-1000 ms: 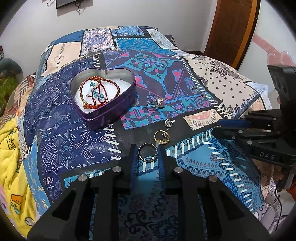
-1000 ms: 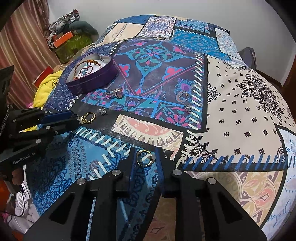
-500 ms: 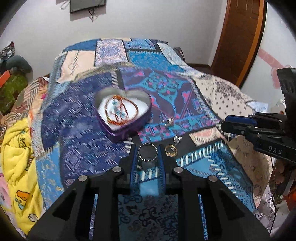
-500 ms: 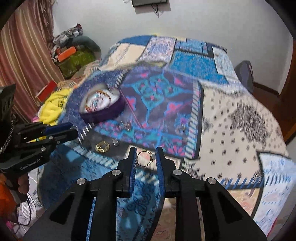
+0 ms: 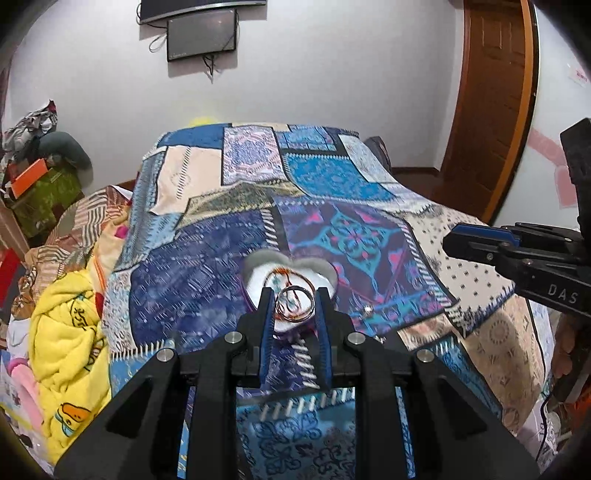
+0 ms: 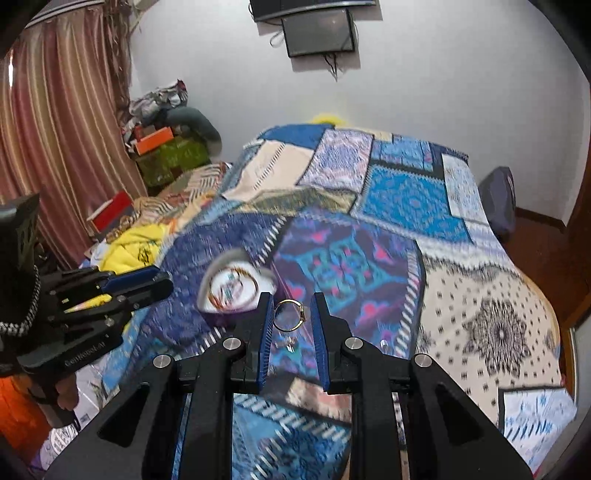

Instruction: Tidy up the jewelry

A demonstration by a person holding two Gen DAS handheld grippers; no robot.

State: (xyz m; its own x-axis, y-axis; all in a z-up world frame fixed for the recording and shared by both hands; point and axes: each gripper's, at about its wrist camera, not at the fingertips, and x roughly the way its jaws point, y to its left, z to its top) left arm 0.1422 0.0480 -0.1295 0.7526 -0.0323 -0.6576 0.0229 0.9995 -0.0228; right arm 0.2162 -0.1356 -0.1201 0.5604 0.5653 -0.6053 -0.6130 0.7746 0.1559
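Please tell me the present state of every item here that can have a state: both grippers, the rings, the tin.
Left gripper: shut on wide silver ring, held above the bed.
Right gripper: shut on thin gold ring, held above the bed.
Purple heart-shaped tin: open, no lid, orange beaded bracelet inside.
Wall-mounted screen: dark.

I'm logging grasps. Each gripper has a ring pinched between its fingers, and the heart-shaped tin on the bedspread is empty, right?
Not quite: the heart-shaped tin is not empty. The right wrist view shows a beaded bracelet lying inside it. The rest holds: the left gripper pinches a silver ring and the right gripper a thin gold ring.
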